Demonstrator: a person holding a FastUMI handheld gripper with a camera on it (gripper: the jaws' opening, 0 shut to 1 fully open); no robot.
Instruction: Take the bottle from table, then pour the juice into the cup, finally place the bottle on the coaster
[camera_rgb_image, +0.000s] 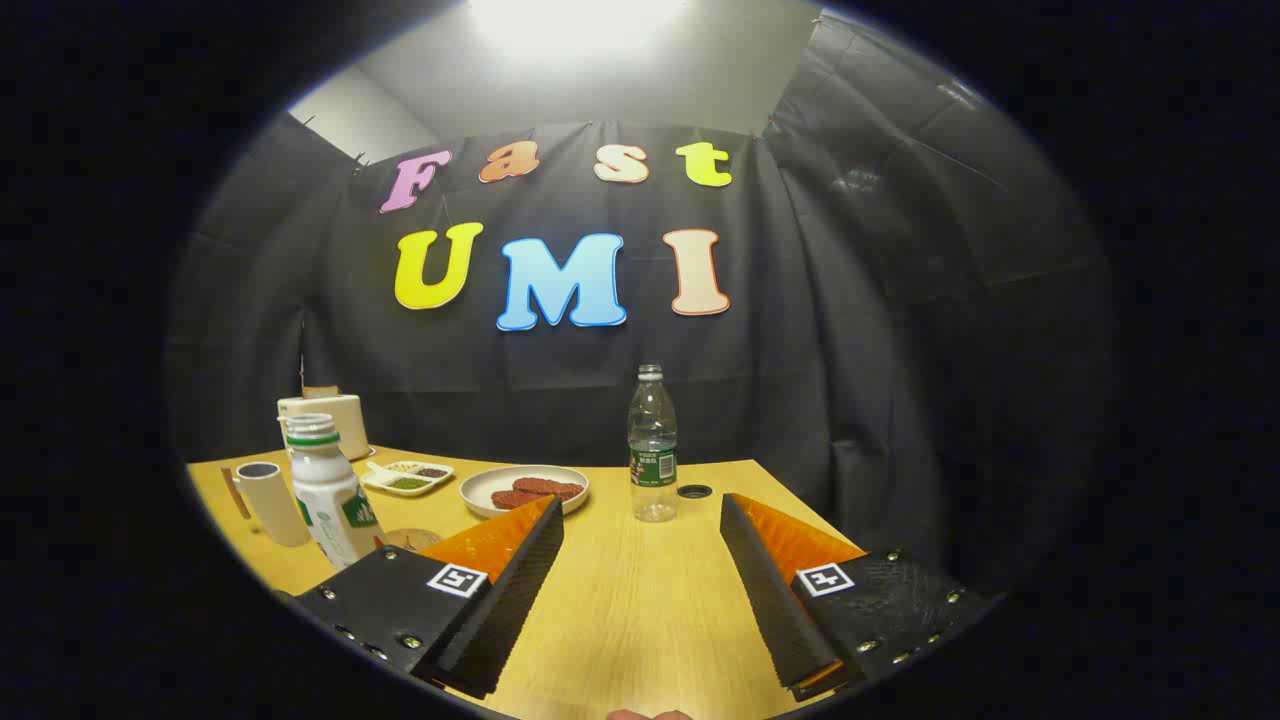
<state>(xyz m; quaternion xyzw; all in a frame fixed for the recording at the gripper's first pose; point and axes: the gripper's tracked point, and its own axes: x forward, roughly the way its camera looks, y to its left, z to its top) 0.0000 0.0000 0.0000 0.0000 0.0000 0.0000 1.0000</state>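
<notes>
The gripper (640, 510) hangs low over the pale wooden table (620, 610), its two black ridged fingers (520, 590) spread wide apart with nothing between them. Just beyond the left fingertip lies a round brown coaster (408, 539), and beside that stands a white plastic juice bottle with a green band and no cap (328, 490), upright. A white cylindrical cup (272, 502) stands just left of it. Farther ahead, a shallow white plate of reddish-brown pieces (524, 487) sits beyond the left finger, and a clear plastic water bottle with a green label (652, 445) stands upright beyond the gap.
</notes>
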